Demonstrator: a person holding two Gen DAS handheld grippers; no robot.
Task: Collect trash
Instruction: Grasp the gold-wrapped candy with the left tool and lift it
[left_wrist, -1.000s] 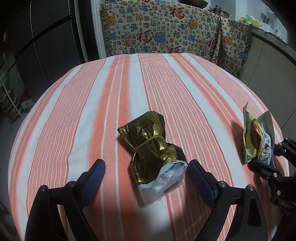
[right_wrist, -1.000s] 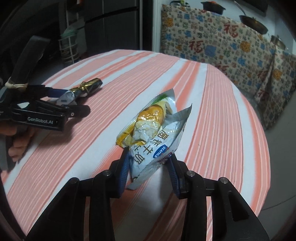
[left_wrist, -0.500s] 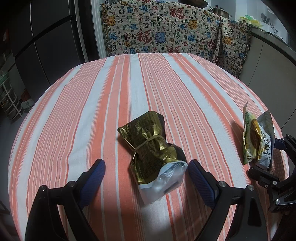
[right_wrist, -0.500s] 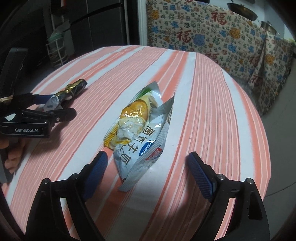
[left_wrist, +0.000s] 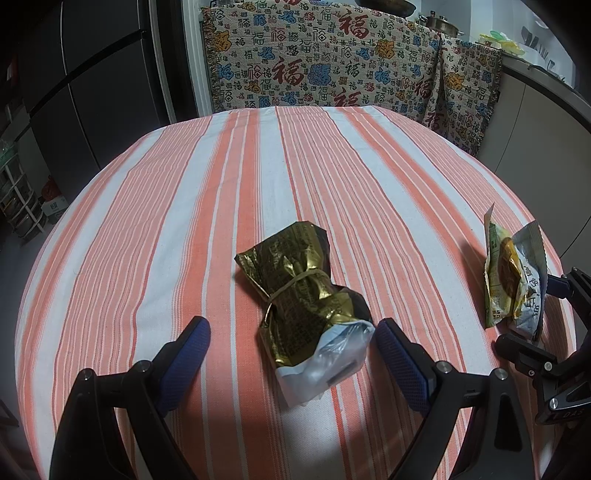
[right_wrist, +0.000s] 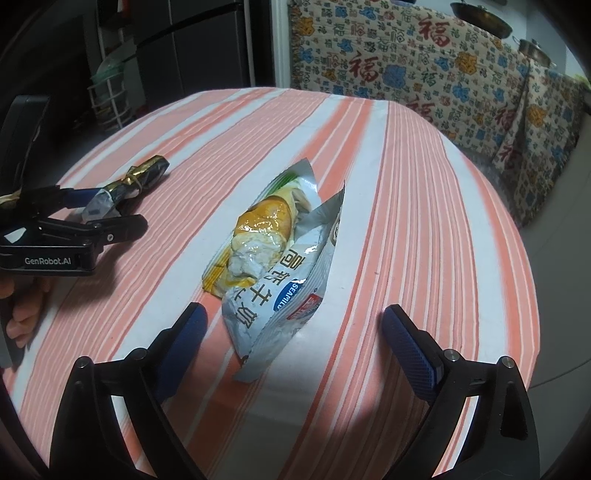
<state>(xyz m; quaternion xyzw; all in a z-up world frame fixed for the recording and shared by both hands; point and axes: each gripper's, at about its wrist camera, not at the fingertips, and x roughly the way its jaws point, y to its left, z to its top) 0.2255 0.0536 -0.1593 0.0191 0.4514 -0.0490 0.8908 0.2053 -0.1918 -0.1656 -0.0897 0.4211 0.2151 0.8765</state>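
Note:
A crumpled gold wrapper (left_wrist: 299, 291) tied with a rubber band lies on the striped tablecloth (left_wrist: 177, 206). My left gripper (left_wrist: 291, 326) is open, its blue pads on either side of the wrapper's near white end without touching it. A torn white and yellow snack bag (right_wrist: 273, 258) lies on the cloth to the right. My right gripper (right_wrist: 295, 312) has its jaws opening wide; the bag's near end lies between them, free of both pads. The left wrist view shows the same bag (left_wrist: 513, 280) at its right edge, and the right wrist view shows the gold wrapper (right_wrist: 136, 177) at its left.
The round table's edge curves close behind both grippers. A patterned cloth (left_wrist: 332, 70) hangs over furniture beyond the far edge. A dark fridge (left_wrist: 92, 92) and a wire rack (right_wrist: 107, 96) stand to the left. A person's hand (right_wrist: 22, 306) holds the left gripper.
My right gripper has let go of the snack bag and spread its jaws wide; the bag has settled onto the cloth. The left gripper and the gold wrapper have not moved.

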